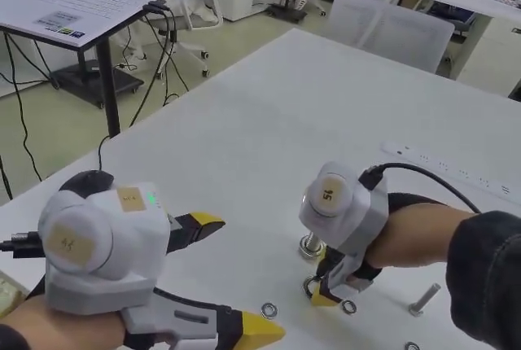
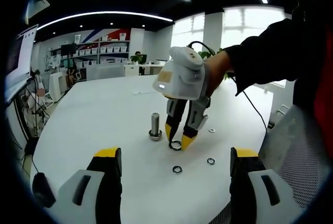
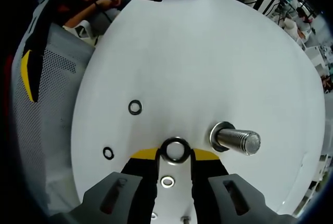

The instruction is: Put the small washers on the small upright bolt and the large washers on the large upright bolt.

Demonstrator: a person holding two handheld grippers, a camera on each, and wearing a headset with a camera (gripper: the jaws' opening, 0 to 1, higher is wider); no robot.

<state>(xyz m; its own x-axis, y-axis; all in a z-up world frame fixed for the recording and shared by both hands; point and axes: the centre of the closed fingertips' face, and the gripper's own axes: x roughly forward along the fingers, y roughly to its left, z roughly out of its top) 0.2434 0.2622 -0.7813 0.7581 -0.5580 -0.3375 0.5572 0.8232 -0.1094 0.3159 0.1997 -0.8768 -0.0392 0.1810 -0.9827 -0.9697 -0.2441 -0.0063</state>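
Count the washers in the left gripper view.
4. The gripped washer is in the right gripper beside the upright bolt; loose on the table: near washer, middle washer, far washer. More may hide behind the gripper.

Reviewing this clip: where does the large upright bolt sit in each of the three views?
Head view: the large upright bolt stands lower centre, partly behind the right gripper.
Left gripper view: bolt at centre, left of that gripper.
Right gripper view: bolt right of centre.
Shared landmark: the washer the right gripper holds.
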